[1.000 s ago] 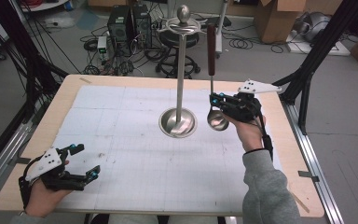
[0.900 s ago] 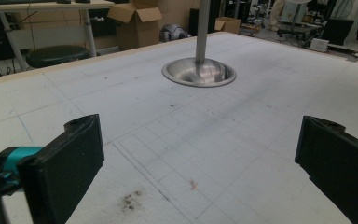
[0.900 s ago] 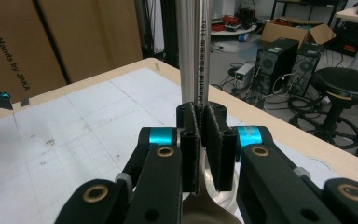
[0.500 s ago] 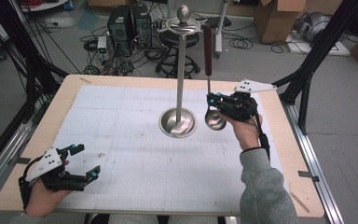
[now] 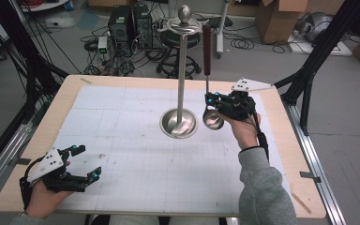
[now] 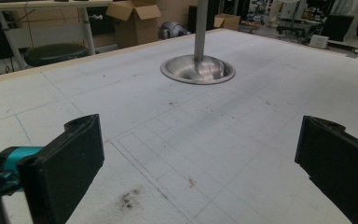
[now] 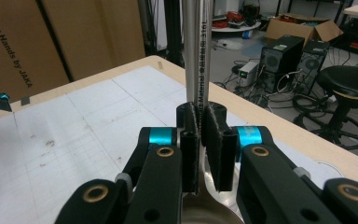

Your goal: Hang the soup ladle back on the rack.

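A steel stand [image 5: 182, 70] rises from a round base [image 5: 179, 123] at the middle of the table, with hooks [image 5: 183, 21] at its top. My right gripper [image 5: 213, 100] is shut on the metal shaft of a ladle [image 7: 198, 51], held upright just right of the stand. The ladle's bowl [image 5: 213, 119] hangs low and its brown handle [image 5: 206, 44] points up, near the hooks' height. My left gripper [image 5: 86, 161] rests open at the table's near left corner with nothing between its jaws. In the left gripper view it [image 6: 200, 163] faces the stand base [image 6: 198, 70].
A white gridded mat [image 5: 122, 140] covers the wooden table [image 5: 281, 140]. Computer towers [image 5: 129, 23], a stool and cables lie on the floor beyond the far edge. Black frame posts [image 5: 309, 70] stand at the right and left sides.
The right gripper with the ladle has drifted slightly left, closer to the stand. The left gripper has not moved.
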